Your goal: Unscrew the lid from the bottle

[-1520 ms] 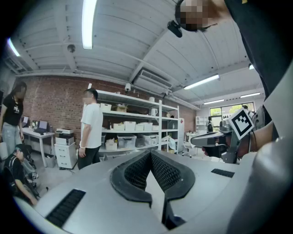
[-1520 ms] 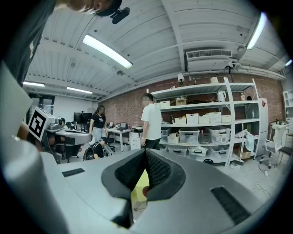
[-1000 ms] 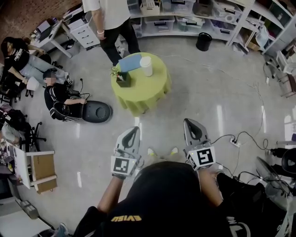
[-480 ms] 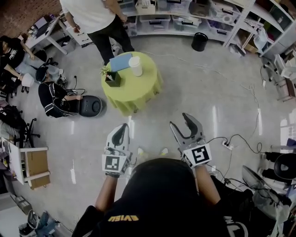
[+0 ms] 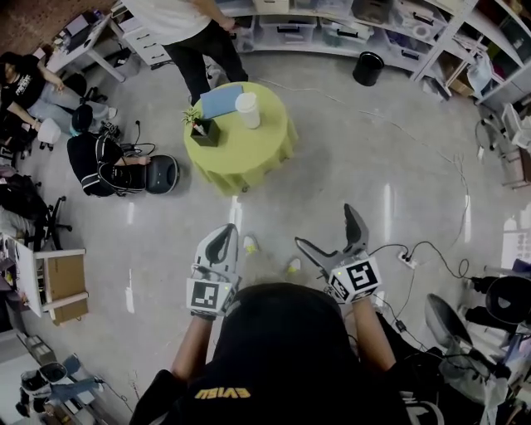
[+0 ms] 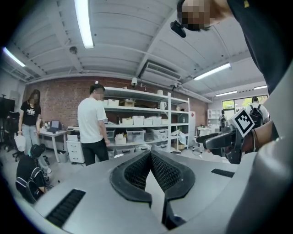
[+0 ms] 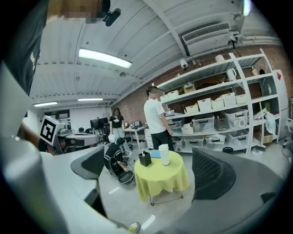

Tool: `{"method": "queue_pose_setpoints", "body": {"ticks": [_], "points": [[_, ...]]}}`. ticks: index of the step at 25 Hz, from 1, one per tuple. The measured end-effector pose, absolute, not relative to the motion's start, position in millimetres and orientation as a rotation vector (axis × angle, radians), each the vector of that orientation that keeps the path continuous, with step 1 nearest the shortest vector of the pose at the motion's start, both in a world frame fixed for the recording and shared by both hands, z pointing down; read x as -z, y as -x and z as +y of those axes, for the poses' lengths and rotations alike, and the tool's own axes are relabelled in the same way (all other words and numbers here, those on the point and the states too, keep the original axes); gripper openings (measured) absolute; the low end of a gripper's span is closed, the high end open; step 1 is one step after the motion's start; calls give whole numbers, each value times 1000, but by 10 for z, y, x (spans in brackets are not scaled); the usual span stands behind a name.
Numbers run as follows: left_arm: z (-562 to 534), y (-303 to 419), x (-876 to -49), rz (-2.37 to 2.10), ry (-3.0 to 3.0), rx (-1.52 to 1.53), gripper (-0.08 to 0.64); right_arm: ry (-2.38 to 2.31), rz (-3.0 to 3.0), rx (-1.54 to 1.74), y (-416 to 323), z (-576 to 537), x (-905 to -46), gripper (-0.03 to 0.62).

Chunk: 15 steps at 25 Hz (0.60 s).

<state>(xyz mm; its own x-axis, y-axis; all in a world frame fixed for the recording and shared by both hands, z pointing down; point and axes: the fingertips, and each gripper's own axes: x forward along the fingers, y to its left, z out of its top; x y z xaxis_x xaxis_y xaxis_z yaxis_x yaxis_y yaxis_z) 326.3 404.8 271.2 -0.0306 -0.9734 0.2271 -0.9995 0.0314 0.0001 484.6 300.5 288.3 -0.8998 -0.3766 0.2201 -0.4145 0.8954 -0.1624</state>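
The bottle [image 5: 247, 112] is a tall, plain white thing. It stands upright on the round counter [image 5: 249, 158] with the yellow-green cloth. Its lid [image 7: 164, 147], the same white and a touch wider than the body, sits on top. The bottle is toward the far side of the counter, just beside a blue sheet [image 5: 221, 100] and near a dark planter [image 5: 204, 131] with a bit of green in it. That makes one bottle, one sheet and one planter up there. Two tongs are held low over the floor, well apart from the counter. The left tongs [image 5: 224, 236] are pressed together with nothing in them. The right tongs [image 5: 325, 226] have just been opening and now gape wide, empty too. Three other people are about: a person in a white shirt [image 5: 187, 25] standing right by the counter, a crouching person [image 5: 95, 158] in black on the floor, and a third person [image 5: 25, 79] in black off to the side. One black bin [image 5: 367, 68] stands by the shelves [image 5: 332, 25].
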Motion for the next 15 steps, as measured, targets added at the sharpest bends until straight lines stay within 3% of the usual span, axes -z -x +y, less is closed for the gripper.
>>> {"method": "queue_pose_setpoints", "body": {"ticks": [8,12,15], "points": [[3788,-2579,-2927,-2101,-2072,-142,18,-636,-2837,-372,-4149,2818,-3092,569],[3588,-2170,-2977,-2028,-2133,-53,18,-656,-2858,-592,-3523,2653,-2918,569],[3461,-1744,-2988,-2019,-2153,-70,18,-655,-2837,-537,-3024,2574,-2850,569]]}}
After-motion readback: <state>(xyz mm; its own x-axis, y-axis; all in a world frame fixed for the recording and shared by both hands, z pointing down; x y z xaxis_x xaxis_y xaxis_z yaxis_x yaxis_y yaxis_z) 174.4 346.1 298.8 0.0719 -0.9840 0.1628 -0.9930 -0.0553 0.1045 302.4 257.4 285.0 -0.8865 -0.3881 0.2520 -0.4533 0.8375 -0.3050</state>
